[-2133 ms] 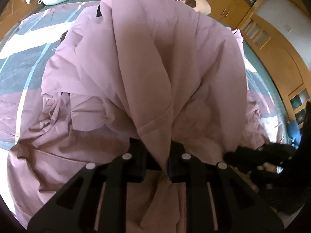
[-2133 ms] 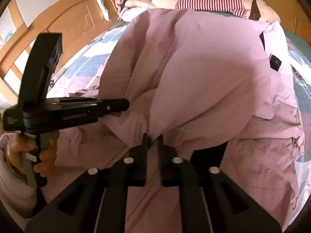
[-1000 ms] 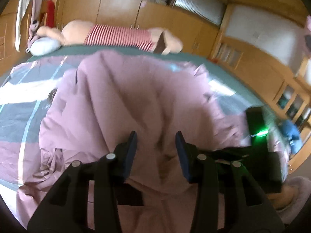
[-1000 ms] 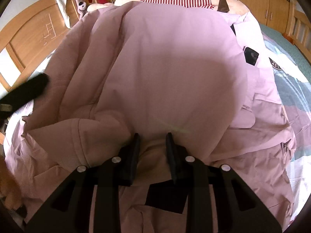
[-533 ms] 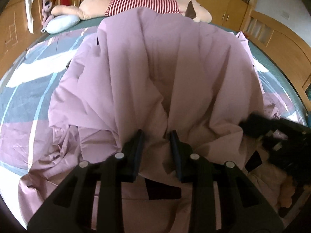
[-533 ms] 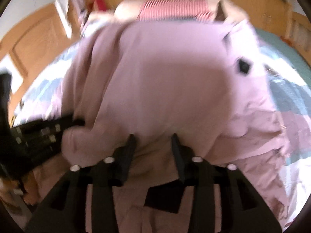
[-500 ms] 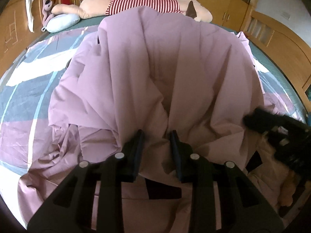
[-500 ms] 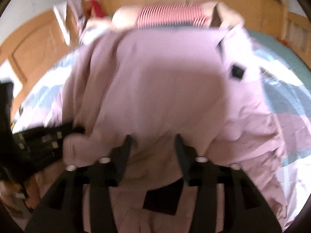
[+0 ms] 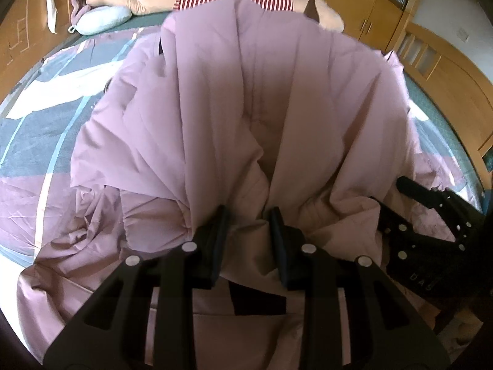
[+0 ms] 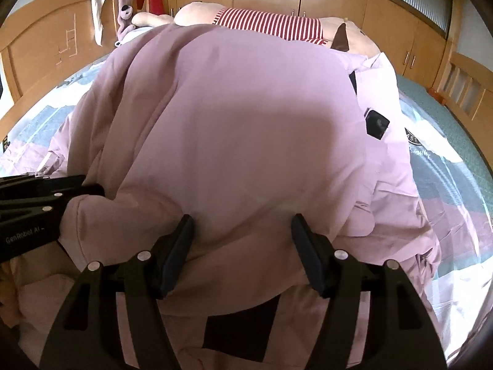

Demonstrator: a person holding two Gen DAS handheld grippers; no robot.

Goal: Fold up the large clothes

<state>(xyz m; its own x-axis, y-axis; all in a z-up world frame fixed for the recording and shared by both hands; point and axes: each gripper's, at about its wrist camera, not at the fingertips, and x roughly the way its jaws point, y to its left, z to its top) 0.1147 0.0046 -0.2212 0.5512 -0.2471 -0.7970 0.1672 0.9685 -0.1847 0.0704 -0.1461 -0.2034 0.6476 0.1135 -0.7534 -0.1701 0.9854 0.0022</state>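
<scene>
Both tongs have let go: the right tongs (image 10: 242, 231), pinched on the fabric two seconds ago, now gape wide over the pink garment (image 10: 246, 117), holding nothing, while the left tongs (image 9: 248, 220) stand partly open with a loose fold lying between their fingers. That suggests this fold is laid down; the garment rests heaped on the bed (image 9: 40, 117), below the striped plush toy (image 10: 268, 21)
</scene>
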